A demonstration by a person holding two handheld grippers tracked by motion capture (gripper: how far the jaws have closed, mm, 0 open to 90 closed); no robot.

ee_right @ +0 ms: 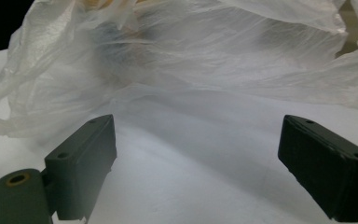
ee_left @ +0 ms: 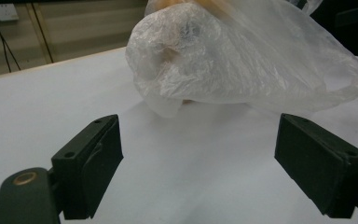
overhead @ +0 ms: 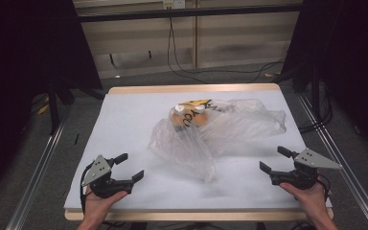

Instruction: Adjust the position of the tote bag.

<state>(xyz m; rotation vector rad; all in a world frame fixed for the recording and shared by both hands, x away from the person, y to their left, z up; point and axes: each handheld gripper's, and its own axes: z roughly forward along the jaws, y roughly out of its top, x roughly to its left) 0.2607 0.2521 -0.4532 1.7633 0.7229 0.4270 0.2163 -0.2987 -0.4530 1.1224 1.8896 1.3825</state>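
Plastic bag (overhead: 220, 132) sits crumpled in the middle of the white tabletop (overhead: 124, 120), ahead of both sets of fingers and between them. It's thin, clear film, printed in yellow and black near the far end, and a couple of orange, white-capped items (overhead: 188, 116) show through it up there; what they are I can't make out.

Left gripper (overhead: 127, 167) hangs low over the near left of the tabletop, fingers (ee_left: 88, 170) spread wide with nothing between them, pointing toward the bag's near bulge. In the left gripper view that bulge (ee_left: 205, 65) sits just beyond the fingertips, apart from them, resting on the cloth.

Right gripper (overhead: 274, 160) mirrors it on the near right, fingers (ee_right: 81, 165) wide and empty too. In the right gripper view the film (ee_right: 223, 60) billows up ahead of the fingers, a loose fold draping down to the tabletop just past them.

How will it handle? Light, limp and slippery, I'd say; the film will slide and crumple rather than hold shape, and the weight probably rides at the far end with those items. Pinching a single layer may tear or slip. A gathered fold or the rim of the opening looks the better hold, one gripper on each side, so the contents don't roll out when it lifts.
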